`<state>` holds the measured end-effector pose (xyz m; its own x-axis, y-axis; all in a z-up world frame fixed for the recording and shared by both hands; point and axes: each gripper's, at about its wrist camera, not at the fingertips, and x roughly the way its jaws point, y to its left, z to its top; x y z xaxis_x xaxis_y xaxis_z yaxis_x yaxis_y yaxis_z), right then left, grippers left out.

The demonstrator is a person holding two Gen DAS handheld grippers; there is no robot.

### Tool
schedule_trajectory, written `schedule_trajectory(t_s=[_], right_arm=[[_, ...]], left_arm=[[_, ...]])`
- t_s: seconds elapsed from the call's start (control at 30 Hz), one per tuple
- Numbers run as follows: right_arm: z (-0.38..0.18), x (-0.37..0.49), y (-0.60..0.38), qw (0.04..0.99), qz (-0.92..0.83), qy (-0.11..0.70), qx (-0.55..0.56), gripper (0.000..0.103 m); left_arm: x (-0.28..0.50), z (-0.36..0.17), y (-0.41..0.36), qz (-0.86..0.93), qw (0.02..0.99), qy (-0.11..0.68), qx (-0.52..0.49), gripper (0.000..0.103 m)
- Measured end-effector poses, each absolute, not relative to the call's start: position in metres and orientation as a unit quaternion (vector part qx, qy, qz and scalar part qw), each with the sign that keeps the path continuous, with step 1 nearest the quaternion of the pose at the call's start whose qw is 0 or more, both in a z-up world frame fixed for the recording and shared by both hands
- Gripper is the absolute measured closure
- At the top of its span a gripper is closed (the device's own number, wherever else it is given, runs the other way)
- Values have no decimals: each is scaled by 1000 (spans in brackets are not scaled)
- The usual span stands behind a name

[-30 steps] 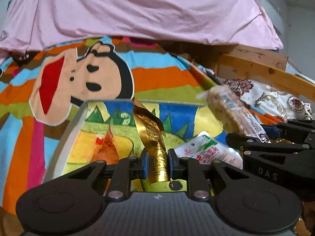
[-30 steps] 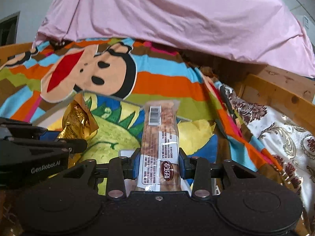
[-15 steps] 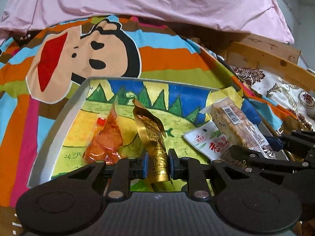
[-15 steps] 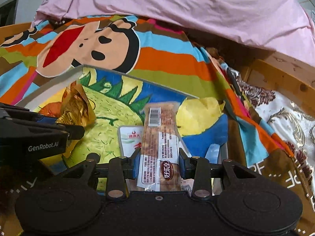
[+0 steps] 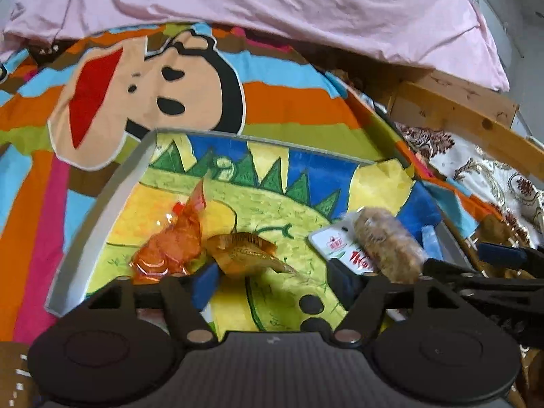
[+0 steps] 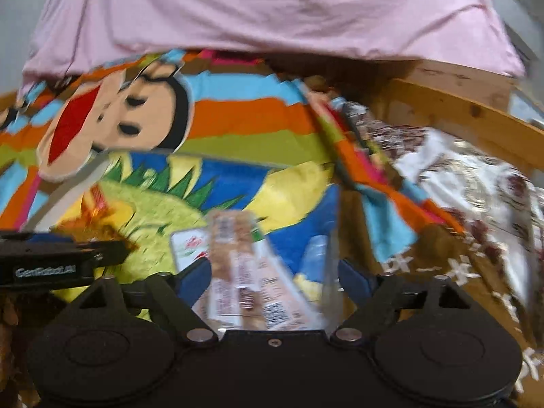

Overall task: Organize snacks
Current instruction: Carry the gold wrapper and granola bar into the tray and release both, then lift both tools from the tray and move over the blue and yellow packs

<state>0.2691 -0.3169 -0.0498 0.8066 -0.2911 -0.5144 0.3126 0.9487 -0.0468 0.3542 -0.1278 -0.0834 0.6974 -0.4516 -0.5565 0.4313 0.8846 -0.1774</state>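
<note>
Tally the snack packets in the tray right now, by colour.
Orange packet: 1
Gold packet: 1
White packet: 1
Clear-wrapped brown bar: 1
Total: 4, all in the tray.

Striped cartoon-monkey blanket [image 5: 190,78] spread across the bed, partly under a rumpled pink sheet [image 5: 272,3] at the far side. To the right, floral white-and-brown fabric [image 6: 476,183] beside a wooden frame [image 5: 465,119].

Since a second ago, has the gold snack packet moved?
Yes. The gold packet left the opened left tool and dropped flat onto the tray, beside the orange packet.
</note>
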Motion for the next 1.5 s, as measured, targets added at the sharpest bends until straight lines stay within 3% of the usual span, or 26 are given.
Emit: schedule_trajectory(t_s=[0.07, 0.4, 0.7, 1.0, 1.5], right_arm=[[-37, 257, -321, 954, -166, 246, 36, 13], [26, 183, -312, 980, -152, 116, 52, 1], [53, 107, -296, 989, -128, 59, 48, 1], [58, 31, -276, 992, -106, 49, 51, 1], [52, -44, -229, 996, -51, 71, 29, 1]], left_arm=[[347, -73, -126, -233, 927, 293, -18, 16], [286, 0, -105, -222, 953, 206, -28, 1], [214, 46, -76, -182, 973, 137, -40, 1], [140, 51, -42, -153, 982, 110, -34, 1], [51, 32, -4, -131, 981, 144, -5, 1]])
